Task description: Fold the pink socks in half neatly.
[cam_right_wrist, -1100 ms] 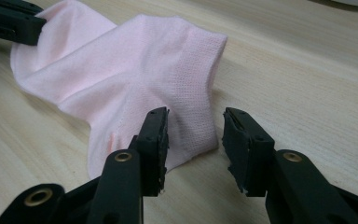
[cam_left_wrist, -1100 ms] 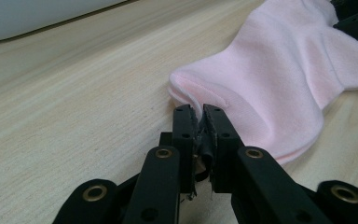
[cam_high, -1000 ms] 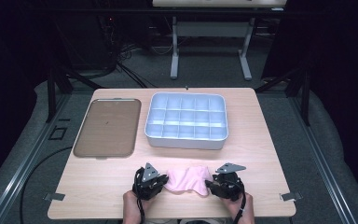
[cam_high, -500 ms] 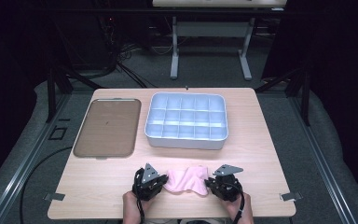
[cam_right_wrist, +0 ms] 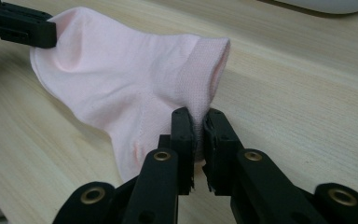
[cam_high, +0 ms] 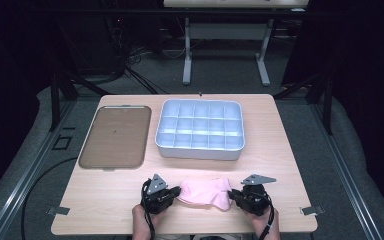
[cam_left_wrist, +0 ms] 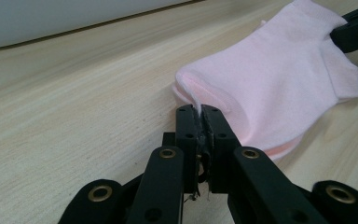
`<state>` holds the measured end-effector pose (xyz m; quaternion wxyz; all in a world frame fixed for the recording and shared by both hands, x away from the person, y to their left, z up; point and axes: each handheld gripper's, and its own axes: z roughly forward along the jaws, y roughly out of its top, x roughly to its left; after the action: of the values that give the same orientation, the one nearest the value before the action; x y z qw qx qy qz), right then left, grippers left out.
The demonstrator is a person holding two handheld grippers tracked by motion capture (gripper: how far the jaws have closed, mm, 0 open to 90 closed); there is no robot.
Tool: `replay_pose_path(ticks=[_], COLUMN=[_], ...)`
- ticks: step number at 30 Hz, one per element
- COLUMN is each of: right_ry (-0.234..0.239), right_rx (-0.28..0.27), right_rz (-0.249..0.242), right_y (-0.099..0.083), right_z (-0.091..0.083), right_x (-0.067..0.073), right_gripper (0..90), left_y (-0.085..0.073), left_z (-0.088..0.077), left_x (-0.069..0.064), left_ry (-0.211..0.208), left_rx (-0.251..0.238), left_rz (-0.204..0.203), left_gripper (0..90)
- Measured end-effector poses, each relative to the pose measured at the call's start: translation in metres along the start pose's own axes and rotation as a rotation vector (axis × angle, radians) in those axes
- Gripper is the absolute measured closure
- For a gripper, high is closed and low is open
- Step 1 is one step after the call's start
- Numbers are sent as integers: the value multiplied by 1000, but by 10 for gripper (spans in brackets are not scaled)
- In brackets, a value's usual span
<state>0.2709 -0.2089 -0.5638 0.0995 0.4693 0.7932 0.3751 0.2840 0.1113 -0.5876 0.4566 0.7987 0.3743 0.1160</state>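
A pale pink ankle sock [cam_high: 205, 192] lies stretched across the wooden table [cam_high: 285, 155] near its front edge, between my two grippers. My left gripper [cam_high: 178, 192] is shut on the sock's toe end; the left gripper view shows the fabric [cam_left_wrist: 279, 79] pinched between its closed jaws [cam_left_wrist: 203, 112]. My right gripper [cam_high: 232, 195] is shut on the ribbed cuff, and in the right gripper view the sock [cam_right_wrist: 121, 84] is clamped at its jaw tips [cam_right_wrist: 199, 116]. Each gripper view has the other gripper holding the far end, the right gripper [cam_left_wrist: 354, 32] and the left gripper [cam_right_wrist: 28, 30].
Behind the sock stands a white box [cam_high: 200, 130] with several compartments, at the table's middle. A flat brown tray [cam_high: 115, 136] lies to its left. Bare wood stretches left and right of the hands. A metal frame [cam_high: 225, 50] stands on the floor beyond the table.
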Motion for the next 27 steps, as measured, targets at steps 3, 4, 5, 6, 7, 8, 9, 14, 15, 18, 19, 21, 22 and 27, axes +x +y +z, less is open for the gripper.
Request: replay_pose_path(ticks=[3, 4, 5, 6, 7, 8, 9, 14, 15, 18, 19, 21, 22, 27], right_ry=[26, 27, 29, 32, 36, 38, 31, 7, -6, -46, -53, -48, -39, 29], right_rx=[0, -1, 1, -3, -3, -8, -18, 10, 20, 22, 21, 15, 5, -43], right_rz=[15, 12, 10, 13, 1, -5, -3, -48, -54, -93, -94, -87, -82, 6], right_y=[1, 1, 1, 0, 0, 0, 0, 3, 3, 3, 3, 3, 4, 5], right_z=[0, 2, 4, 5, 7, 8, 9, 16, 17, 23, 25, 26, 25, 21], right_x=[-1, -1, -2, -1, -2, -1, 0, 8, 9, 17, 18, 19, 19, 14], right_gripper=[812, 804, 794, 779, 763, 753, 738, 653, 641, 570, 523, 506, 496, 467], left_y=[-1, -1, -2, -2, -2, -3, -3, -2, -2, -1, -1, -1, -1, -1], left_z=[-3, -4, -5, -6, -7, -8, -8, -3, -1, 0, 0, 0, -1, 0], left_x=[3, 4, 6, 6, 7, 7, 6, 1, 0, -1, 0, 1, 1, 0], left_ry=[-11, -16, -17, -16, -13, -8, -9, 1, 7, 6, 4, 3, 0, 2], left_rx=[-18, -26, -34, -38, -36, -37, -36, 19, 27, 42, 42, 33, 32, 36], left_rz=[-25, -37, -47, -58, -60, -55, -52, -7, 1, 6, 4, 2, -1, -1], left_gripper=[856, 856, 856, 856, 856, 855, 855, 844, 842, 838, 838, 837, 837, 837])
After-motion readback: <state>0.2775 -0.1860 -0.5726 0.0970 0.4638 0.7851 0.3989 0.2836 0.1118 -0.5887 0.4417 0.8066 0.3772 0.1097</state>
